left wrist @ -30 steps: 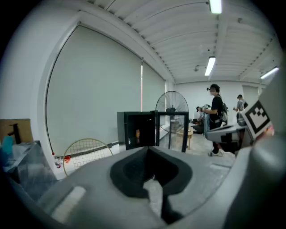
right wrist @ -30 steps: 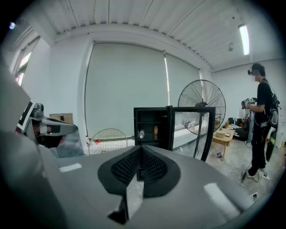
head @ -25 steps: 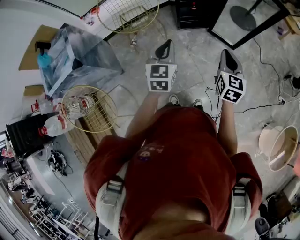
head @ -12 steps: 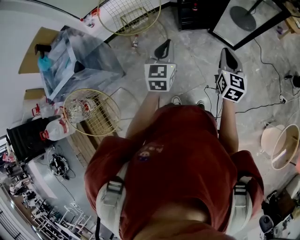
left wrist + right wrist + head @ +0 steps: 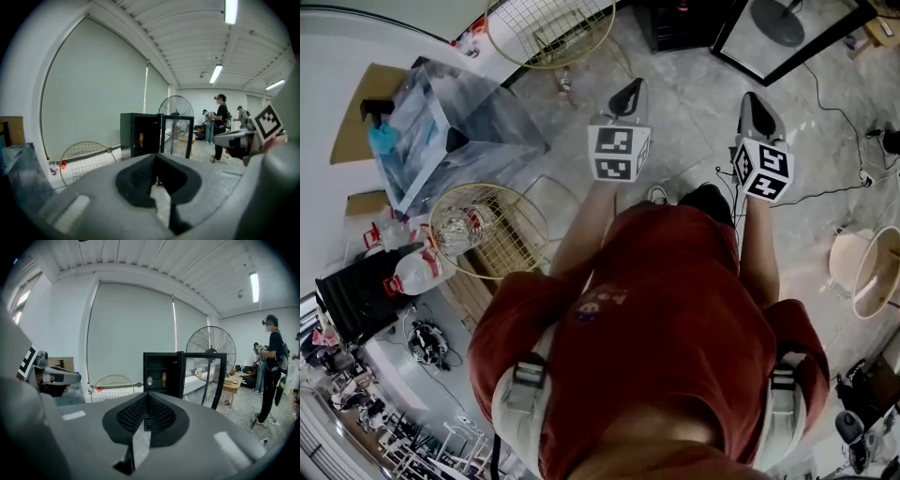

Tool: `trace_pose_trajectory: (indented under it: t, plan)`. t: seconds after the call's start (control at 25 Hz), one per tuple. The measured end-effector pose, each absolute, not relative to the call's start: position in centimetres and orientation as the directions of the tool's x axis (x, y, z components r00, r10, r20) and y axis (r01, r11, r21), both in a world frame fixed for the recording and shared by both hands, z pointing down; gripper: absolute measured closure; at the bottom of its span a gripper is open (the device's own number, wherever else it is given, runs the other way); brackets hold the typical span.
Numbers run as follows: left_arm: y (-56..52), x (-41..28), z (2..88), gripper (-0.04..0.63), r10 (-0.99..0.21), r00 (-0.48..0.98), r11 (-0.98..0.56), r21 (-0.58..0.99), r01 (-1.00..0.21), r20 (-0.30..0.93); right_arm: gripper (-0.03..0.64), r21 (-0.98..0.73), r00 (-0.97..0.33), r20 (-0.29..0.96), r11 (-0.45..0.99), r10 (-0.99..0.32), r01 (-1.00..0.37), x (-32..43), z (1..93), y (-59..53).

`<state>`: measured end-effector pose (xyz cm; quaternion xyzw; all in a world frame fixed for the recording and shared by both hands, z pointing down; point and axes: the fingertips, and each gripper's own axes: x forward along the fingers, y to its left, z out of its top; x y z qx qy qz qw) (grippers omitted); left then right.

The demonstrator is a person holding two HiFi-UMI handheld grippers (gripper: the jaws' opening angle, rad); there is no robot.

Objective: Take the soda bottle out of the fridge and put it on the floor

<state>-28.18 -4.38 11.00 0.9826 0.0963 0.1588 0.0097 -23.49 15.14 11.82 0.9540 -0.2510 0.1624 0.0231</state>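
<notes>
- Holding the left gripper (image 5: pixel 627 97) and the right gripper (image 5: pixel 757 114) out ahead of our chest, side by side and apart, we carry nothing in either one.
- Each gripper's own view shows its jaws pressed together with nothing between the black pads, so both are closed and empty.
- Below them lies the marbled floor (image 5: pixel 694 103), where the bottle is meant to end up.
- Farther on stands the small black fridge (image 5: pixel 161 363), well apart from both grippers, with its glass door (image 5: pixel 206 376) swung open toward our right.
- On a shelf inside sit an orange container (image 5: pixel 164 377), which we take for the soda bottle, and a pale bottle (image 5: pixel 149 380) just beside it. At this range we cannot be sure which is which.
- We judge the step in hand to be the approach, since nothing is grasped yet and the fridge is not within reach.
- Next we would need to close the gap and open one gripper's jaws. We would then line them up level with that shelf and pass the door's edge without knocking the neighbour.
</notes>
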Motion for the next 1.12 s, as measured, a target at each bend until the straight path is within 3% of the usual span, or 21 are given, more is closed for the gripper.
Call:
trace_pose_trajectory:
  t: [0.52,1.12]
  plan:
    - [-2.7,-25.6,12.6,0.595,0.218,0.917,-0.975,0.042,0.217,0.334,0.617,-0.052,0.832,0.334,-0.89,-0.444,-0.454,-21.1,13.1,17.0]
    - [1.2,-15.8,10.7,0.595,0.146,0.942,-0.988,-0.004,0.154,0.304,0.617,-0.089,0.819,0.328,-0.878,-0.471,-0.47,-10.7,13.2,21.8]
